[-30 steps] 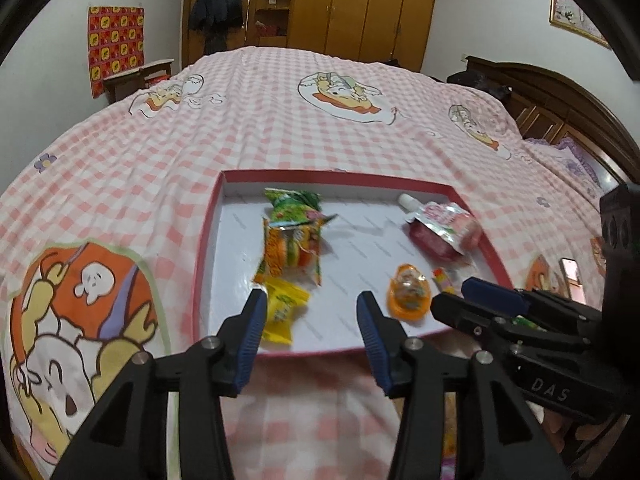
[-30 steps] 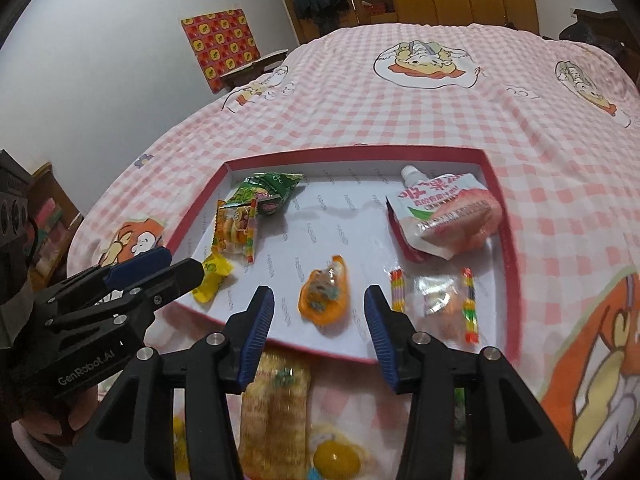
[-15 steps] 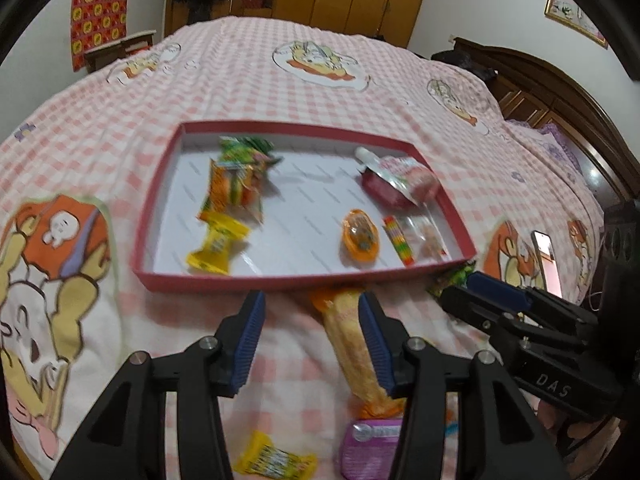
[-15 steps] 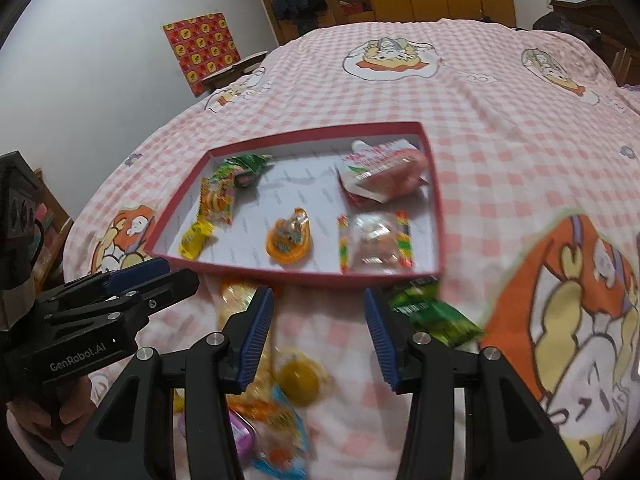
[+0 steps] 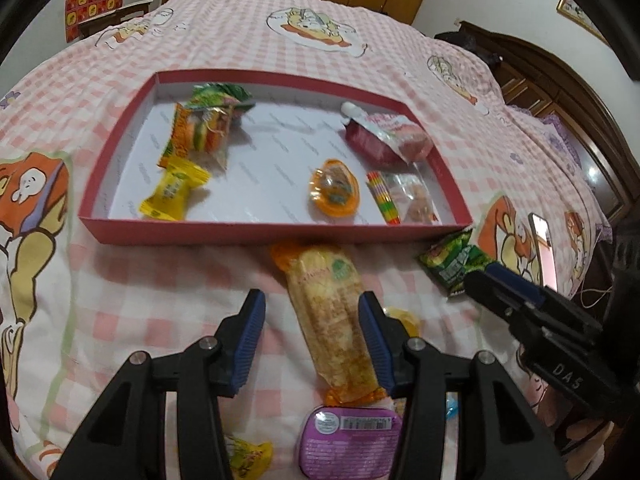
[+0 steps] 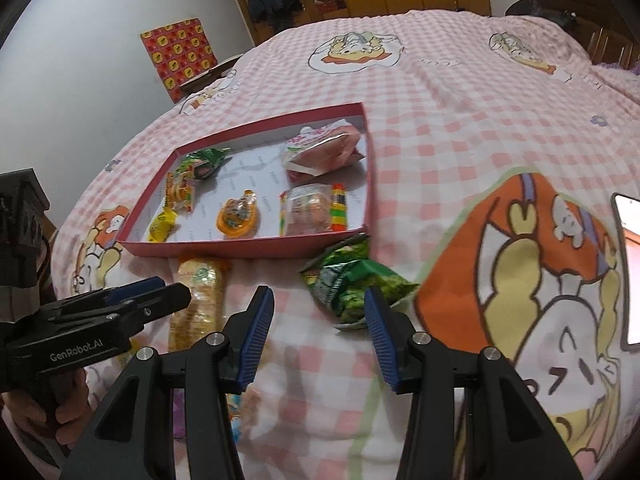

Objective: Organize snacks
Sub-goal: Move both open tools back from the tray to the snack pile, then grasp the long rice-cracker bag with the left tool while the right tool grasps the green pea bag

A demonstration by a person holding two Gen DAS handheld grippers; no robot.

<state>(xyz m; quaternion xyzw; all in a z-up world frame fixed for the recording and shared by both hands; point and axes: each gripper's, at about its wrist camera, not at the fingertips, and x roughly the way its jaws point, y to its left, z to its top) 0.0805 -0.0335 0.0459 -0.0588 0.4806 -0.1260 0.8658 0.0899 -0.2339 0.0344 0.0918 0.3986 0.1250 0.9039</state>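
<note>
Left gripper (image 5: 311,330): jaws apart, straddling long cracker pack (image 5: 330,312) near red tray (image 5: 276,233) front edge. Right gripper (image 6: 319,330): jaws apart, beside green packet (image 6: 350,282).

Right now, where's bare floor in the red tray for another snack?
Widest bare patch: tray centre, between the burger gummy pack and the red drink pouch. A smaller gap lies between the yellow candy and the orange jelly cup. The right side is crowded.

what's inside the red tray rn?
Red tray holds six snacks: green packet, burger gummy pack, yellow candy, orange jelly cup, pink drink pouch, clear rainbow-edged packet. Anything beneath them is hidden.
</note>
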